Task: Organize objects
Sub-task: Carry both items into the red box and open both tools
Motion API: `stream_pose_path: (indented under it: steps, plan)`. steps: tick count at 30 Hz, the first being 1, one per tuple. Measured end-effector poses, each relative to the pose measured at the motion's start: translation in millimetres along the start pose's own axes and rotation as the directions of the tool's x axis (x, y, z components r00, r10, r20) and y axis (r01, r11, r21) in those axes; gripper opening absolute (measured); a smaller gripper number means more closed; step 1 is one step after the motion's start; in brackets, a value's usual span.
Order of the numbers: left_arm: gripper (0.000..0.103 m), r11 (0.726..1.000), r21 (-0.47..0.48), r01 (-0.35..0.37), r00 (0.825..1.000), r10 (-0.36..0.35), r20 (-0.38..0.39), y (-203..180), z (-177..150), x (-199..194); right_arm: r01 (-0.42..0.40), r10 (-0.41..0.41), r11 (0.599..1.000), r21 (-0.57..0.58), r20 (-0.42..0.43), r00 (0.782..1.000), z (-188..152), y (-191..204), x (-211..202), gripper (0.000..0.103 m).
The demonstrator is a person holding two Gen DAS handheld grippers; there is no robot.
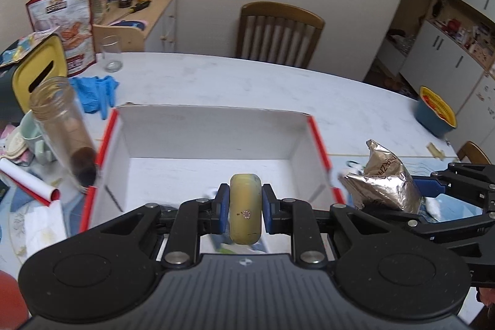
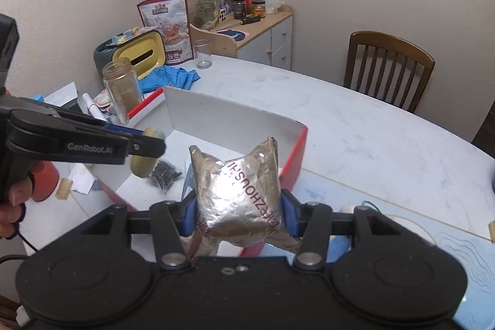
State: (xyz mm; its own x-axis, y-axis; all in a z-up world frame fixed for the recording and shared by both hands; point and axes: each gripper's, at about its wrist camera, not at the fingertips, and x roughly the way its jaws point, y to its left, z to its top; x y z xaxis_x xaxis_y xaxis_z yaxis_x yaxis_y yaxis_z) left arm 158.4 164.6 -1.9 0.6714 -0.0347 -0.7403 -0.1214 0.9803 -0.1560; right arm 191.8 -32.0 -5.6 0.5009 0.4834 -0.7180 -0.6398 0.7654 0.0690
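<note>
Your left gripper [image 1: 245,206] clamps a yellow capsule [image 1: 245,207] over the box [image 1: 213,129]; your right gripper [image 2: 239,214] pinches a foil bag [image 2: 238,200] beside its red wall. A dark packet [image 2: 164,173], possibly seeds, lies inside. A jar [image 1: 63,126] stands just left.

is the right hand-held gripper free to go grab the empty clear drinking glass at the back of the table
Probably not yet: the right hand-held gripper is shut on a crinkled silver foil pouch, so the clear drinking glass must wait.
</note>
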Motion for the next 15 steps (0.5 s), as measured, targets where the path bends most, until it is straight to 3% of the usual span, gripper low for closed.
stream_pose_path:
  steps: [8, 15]
  plan:
    - [0.021, 0.998, -0.003, -0.056, 0.998, 0.055, -0.023, 27, 15, 32, 0.021, -0.022, 0.999, -0.045, -0.022, 1.0, 22, 12, 49, 0.051]
    - [0.021, 0.997, 0.01, -0.077, 0.993, 0.078, -0.092, 42, 27, 77, 0.032, -0.036, 0.998, -0.062, -0.078, 0.996, 33, 15, 100, 0.051]
